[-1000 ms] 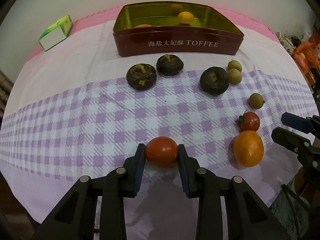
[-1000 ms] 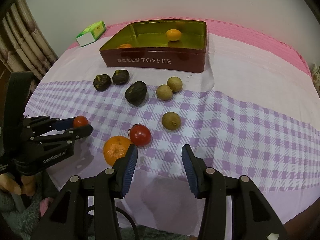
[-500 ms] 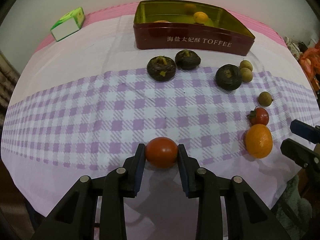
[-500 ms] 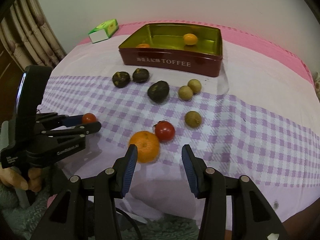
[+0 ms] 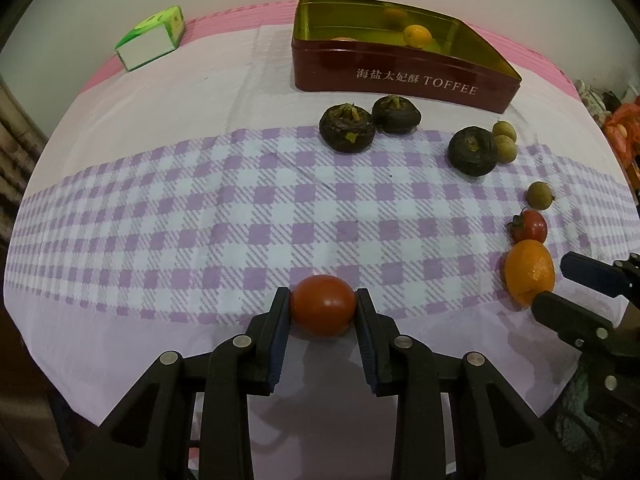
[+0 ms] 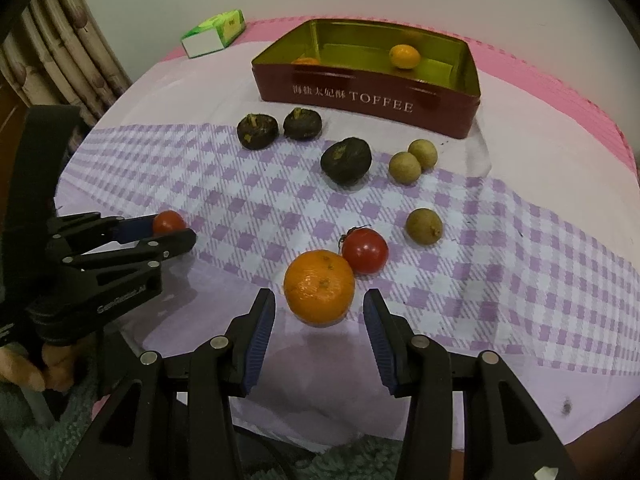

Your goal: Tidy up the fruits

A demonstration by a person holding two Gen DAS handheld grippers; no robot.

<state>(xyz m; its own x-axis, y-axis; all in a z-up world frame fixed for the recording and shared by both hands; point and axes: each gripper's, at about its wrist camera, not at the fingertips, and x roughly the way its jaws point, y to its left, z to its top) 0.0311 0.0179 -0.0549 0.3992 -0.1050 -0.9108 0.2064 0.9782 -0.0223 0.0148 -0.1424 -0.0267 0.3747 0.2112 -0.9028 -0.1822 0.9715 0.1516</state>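
Note:
My left gripper (image 5: 322,312) is shut on a red tomato (image 5: 322,305) above the near edge of the checked cloth; it also shows in the right wrist view (image 6: 170,230), with the tomato (image 6: 169,222) between its fingers. My right gripper (image 6: 319,322) is open, its fingers on either side of an orange (image 6: 319,287), just short of it. A second tomato (image 6: 365,250) sits behind the orange. Three dark water chestnuts (image 6: 346,161) and three longans (image 6: 424,220) lie further back. The red TOFFEE tin (image 6: 372,98) holds a kumquat (image 6: 405,56) and another orange fruit (image 6: 306,61).
A green and white carton (image 6: 214,32) lies at the back left of the table. Curtains (image 6: 52,56) hang at the left. The cloth's near edge drops off just under both grippers.
My right gripper has moved left and forward until the orange sits between its open fingers. My left gripper has shifted left, still holding the tomato.

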